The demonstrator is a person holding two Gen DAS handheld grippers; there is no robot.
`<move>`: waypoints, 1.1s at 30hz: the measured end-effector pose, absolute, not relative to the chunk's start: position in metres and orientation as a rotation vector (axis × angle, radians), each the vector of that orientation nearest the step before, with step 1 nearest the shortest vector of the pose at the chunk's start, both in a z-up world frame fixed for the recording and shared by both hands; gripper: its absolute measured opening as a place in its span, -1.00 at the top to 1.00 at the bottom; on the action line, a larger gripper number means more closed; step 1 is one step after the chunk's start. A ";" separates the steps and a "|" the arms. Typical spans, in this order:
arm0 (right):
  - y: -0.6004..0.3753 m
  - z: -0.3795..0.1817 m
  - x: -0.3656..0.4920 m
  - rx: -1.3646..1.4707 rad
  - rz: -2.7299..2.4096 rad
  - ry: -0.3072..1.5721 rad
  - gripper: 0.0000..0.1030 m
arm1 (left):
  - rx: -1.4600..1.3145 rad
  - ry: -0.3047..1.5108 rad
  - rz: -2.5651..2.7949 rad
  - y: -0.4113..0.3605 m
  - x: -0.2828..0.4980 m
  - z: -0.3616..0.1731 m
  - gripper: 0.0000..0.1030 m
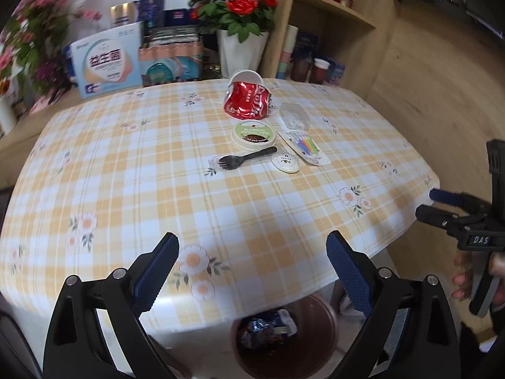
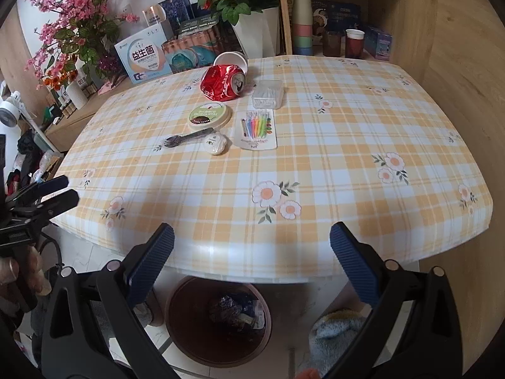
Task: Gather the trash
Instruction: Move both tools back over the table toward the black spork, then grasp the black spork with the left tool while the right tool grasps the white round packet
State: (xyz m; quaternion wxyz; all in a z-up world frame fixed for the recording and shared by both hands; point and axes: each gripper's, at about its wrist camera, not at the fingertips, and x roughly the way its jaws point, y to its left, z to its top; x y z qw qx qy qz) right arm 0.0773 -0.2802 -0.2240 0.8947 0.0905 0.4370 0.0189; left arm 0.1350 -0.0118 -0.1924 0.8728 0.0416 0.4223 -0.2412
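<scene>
A crushed red can [image 1: 247, 102] [image 2: 224, 82] lies on the checked tablecloth [image 1: 157, 173] [image 2: 347, 145] in front of a tipped white cup [image 1: 246, 77] [image 2: 230, 59]. Nearer lie a round yogurt lid [image 1: 254, 135] [image 2: 209, 116], a black spork [image 1: 244, 159] [image 2: 187, 137], a small foil seal [image 1: 285, 162] [image 2: 215, 144], a packet of coloured sticks [image 1: 304, 147] [image 2: 257, 129] and a clear plastic box [image 1: 293, 114] [image 2: 267, 94]. A brown bin [image 1: 284, 334] [image 2: 217, 319] with wrappers stands below the table's near edge. My left gripper [image 1: 252, 252] [image 2: 60, 189] and right gripper [image 2: 252, 243] [image 1: 429, 203] are both open and empty, above the near edge.
Boxes [image 1: 107, 60] [image 2: 142, 57], a rose pot [image 1: 241, 44] [image 2: 255, 28] and pink flowers [image 2: 79, 22] line the back. A wooden shelf [image 1: 331, 31] [image 2: 347, 9] with cups stands at the back right. A fluffy cloth [image 2: 337, 331] lies on the floor by the bin.
</scene>
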 end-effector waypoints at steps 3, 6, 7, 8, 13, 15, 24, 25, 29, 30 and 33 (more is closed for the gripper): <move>-0.284 -0.230 0.091 0.203 0.049 0.921 -0.89 | 0.130 0.891 -0.538 -0.022 0.157 -0.200 -0.79; -0.290 -0.241 0.110 0.225 0.050 0.950 -0.89 | 0.170 0.899 -0.590 -0.036 0.182 -0.210 -0.75; -0.294 -0.246 0.117 0.231 0.044 0.961 -0.89 | 0.196 0.901 -0.598 -0.042 0.189 -0.214 -0.73; -0.297 -0.251 0.123 0.234 0.036 0.970 -0.89 | 0.239 0.901 -0.602 -0.050 0.202 -0.220 -0.70; -0.308 -0.268 0.149 0.253 0.037 1.017 -0.89 | 0.331 0.904 -0.594 -0.073 0.251 -0.242 -0.55; -0.310 -0.274 0.157 0.217 -0.002 1.042 -0.89 | 0.344 0.914 -0.592 -0.078 0.266 -0.250 -0.48; -0.322 -0.294 0.181 0.247 0.014 1.063 -0.89 | 0.415 0.948 -0.654 -0.108 0.317 -0.282 -0.44; -0.322 -0.294 0.182 0.254 0.025 1.059 -0.89 | 0.415 0.952 -0.664 -0.109 0.319 -0.284 -0.44; -0.321 -0.294 0.191 0.248 0.045 1.055 -0.89 | 0.439 0.959 -0.692 -0.116 0.321 -0.293 -0.34; -0.320 -0.294 0.193 0.245 0.051 1.055 -0.89 | 0.420 0.964 -0.701 -0.114 0.322 -0.293 -0.33; -0.315 -0.293 0.199 0.232 0.067 1.051 -0.88 | 0.388 0.965 -0.701 -0.110 0.321 -0.293 -0.07</move>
